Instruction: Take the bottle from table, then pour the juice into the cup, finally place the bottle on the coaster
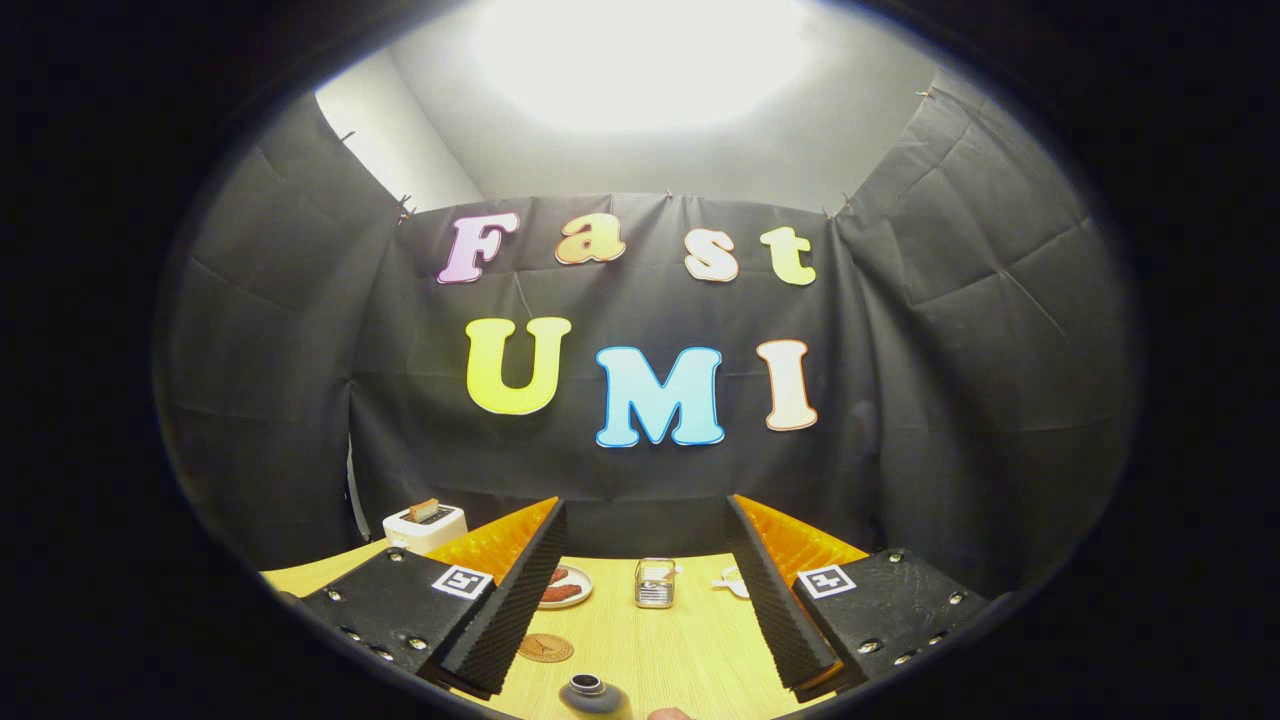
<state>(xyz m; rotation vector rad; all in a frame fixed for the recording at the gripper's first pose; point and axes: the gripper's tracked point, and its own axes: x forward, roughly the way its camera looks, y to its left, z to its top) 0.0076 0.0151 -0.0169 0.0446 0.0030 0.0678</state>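
Gripper view: claw [645,600] spread wide, bottle [592,694] between fingers, cup [655,582] beyond.

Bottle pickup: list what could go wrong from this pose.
1. The gripper is open, fingers spread wide, and the bottle sits low between them, off-centre toward one finger; closing now might catch only its neck or tip it.
2. The glass cup stands just beyond the bottle, so pushing forward could knock it.
3. The coaster lies beside one finger, next to the plate; a sweep might shift it.
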